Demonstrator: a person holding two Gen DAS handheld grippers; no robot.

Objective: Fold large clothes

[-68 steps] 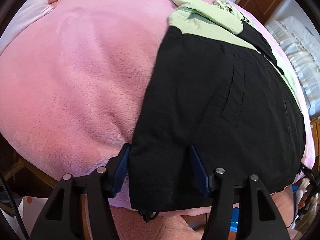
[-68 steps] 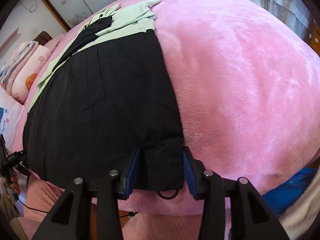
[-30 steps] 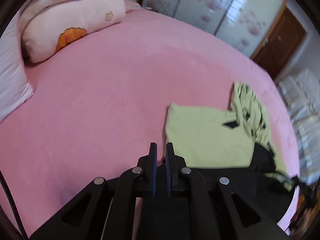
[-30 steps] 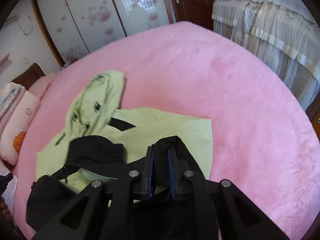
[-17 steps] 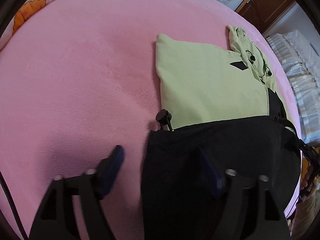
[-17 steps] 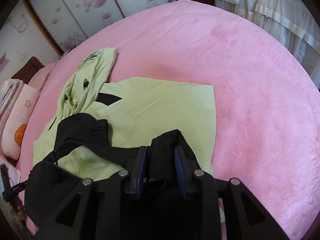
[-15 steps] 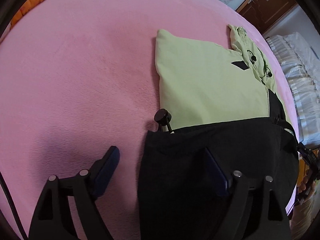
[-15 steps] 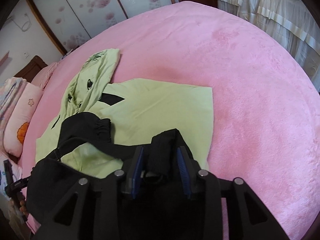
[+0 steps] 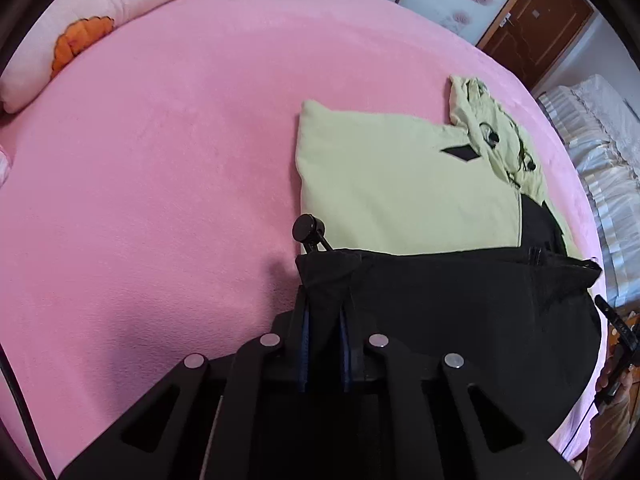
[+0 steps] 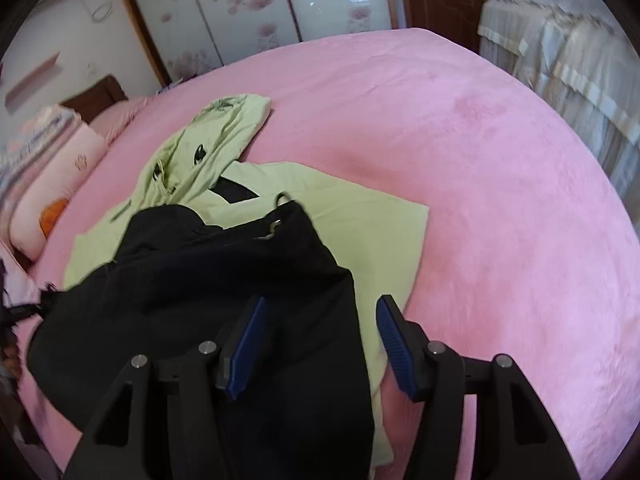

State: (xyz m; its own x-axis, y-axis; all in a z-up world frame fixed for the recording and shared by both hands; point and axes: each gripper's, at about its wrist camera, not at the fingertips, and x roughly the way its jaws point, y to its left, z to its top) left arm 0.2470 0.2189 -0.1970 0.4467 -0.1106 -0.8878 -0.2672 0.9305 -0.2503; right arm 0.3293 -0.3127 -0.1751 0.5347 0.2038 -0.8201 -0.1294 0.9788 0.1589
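A black and pale-green hooded jacket (image 9: 400,184) lies on the pink bed, its black lower half (image 9: 460,320) folded up over the green part. My left gripper (image 9: 325,304) is at the black hem's left corner, jaws closing and pinching a fold of black fabric; a drawstring toggle (image 9: 306,228) sticks out just beyond. In the right wrist view my right gripper (image 10: 320,304) hovers over the black layer's (image 10: 220,280) right edge. Its jaws are opening, the fabric lies loose beneath them, and the pads touch nothing. The green hood (image 10: 208,144) lies flat at the far end.
The pink fleece blanket (image 9: 160,160) covers the whole bed. A pink pillow (image 9: 80,32) with an orange patch lies at the far left. Wardrobe doors (image 10: 248,12) and a brown door (image 9: 536,20) stand behind. A second bed with a white cover (image 10: 560,60) is on the right.
Both grippers carried the black hem up over the green part. The left then opened wide and has now shut again on the hem corner. The right has opened and released the fabric.
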